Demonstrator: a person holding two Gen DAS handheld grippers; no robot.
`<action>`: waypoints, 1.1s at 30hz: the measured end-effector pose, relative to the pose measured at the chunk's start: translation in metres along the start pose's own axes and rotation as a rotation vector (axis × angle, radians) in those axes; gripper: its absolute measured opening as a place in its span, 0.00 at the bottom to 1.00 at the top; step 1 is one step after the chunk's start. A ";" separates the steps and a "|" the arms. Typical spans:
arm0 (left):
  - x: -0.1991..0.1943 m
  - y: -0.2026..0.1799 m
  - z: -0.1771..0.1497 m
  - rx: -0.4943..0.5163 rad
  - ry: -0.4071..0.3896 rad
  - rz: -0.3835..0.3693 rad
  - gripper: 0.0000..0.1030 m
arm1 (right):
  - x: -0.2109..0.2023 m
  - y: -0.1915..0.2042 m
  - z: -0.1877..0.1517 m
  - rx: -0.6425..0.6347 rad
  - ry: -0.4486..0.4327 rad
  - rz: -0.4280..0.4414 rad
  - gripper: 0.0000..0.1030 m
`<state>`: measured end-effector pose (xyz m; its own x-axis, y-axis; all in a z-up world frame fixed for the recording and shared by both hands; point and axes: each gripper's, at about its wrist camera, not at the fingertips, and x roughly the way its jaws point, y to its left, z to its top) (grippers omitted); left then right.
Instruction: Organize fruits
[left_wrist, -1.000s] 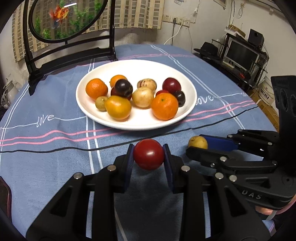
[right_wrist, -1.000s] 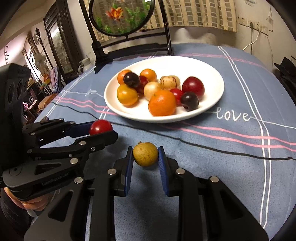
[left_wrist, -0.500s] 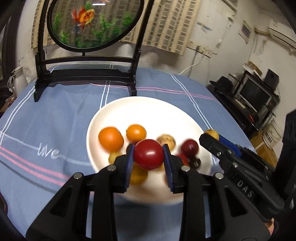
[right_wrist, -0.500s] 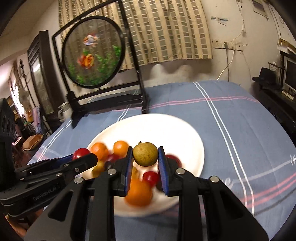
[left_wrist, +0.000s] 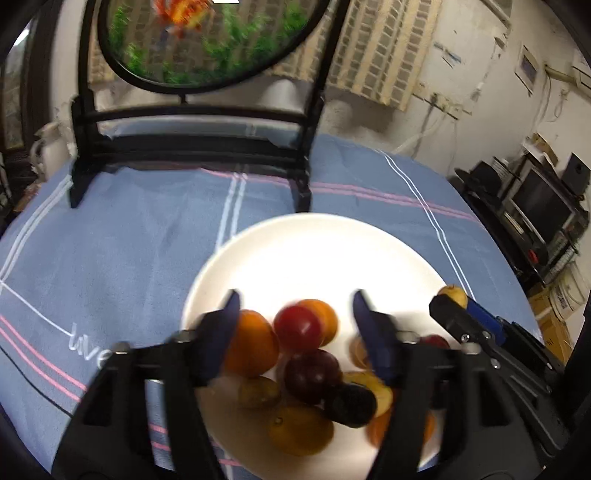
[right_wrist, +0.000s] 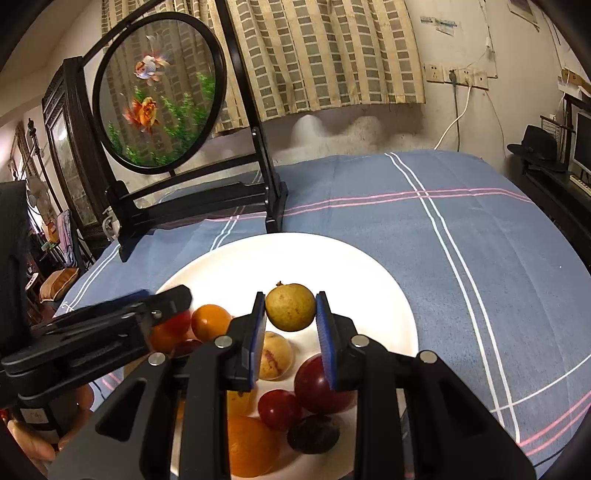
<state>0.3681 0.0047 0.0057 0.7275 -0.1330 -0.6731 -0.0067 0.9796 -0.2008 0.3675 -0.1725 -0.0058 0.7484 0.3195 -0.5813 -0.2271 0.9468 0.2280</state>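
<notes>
A white plate (left_wrist: 321, 258) on the blue tablecloth holds several oranges, plums and pale fruits. My left gripper (left_wrist: 295, 321) is open above the plate's near side. A red tomato (left_wrist: 298, 328) sits free between its fingers, among the fruits and against an orange (left_wrist: 322, 318). My right gripper (right_wrist: 290, 314) is shut on a yellow-green round fruit (right_wrist: 290, 307) and holds it above the plate (right_wrist: 332, 266). That fruit also shows at the right in the left wrist view (left_wrist: 452, 293). The left gripper shows at the left in the right wrist view (right_wrist: 162, 306).
A black stand with a round goldfish panel (right_wrist: 159, 92) stands on the table just behind the plate. The tablecloth (right_wrist: 461, 229) spreads to the right and back. A wall with curtains and sockets lies beyond; shelves with electronics (left_wrist: 539, 199) are at the right.
My left gripper has opened and let the red tomato go onto the plate. Both grippers moved forward over the plate; the right one still holds the yellow-green fruit.
</notes>
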 end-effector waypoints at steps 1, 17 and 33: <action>-0.002 -0.001 0.000 0.008 -0.006 0.006 0.67 | 0.001 0.000 0.000 0.002 0.004 0.002 0.26; -0.071 0.014 -0.013 -0.036 -0.068 0.090 0.96 | -0.015 0.018 -0.005 -0.080 0.037 -0.009 0.59; -0.127 0.028 -0.100 0.089 -0.091 0.099 0.98 | -0.116 0.000 -0.074 -0.151 -0.017 0.033 0.99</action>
<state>0.2070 0.0342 0.0141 0.7856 -0.0247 -0.6183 -0.0237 0.9973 -0.0700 0.2345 -0.2064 0.0038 0.7493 0.3509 -0.5616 -0.3416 0.9313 0.1261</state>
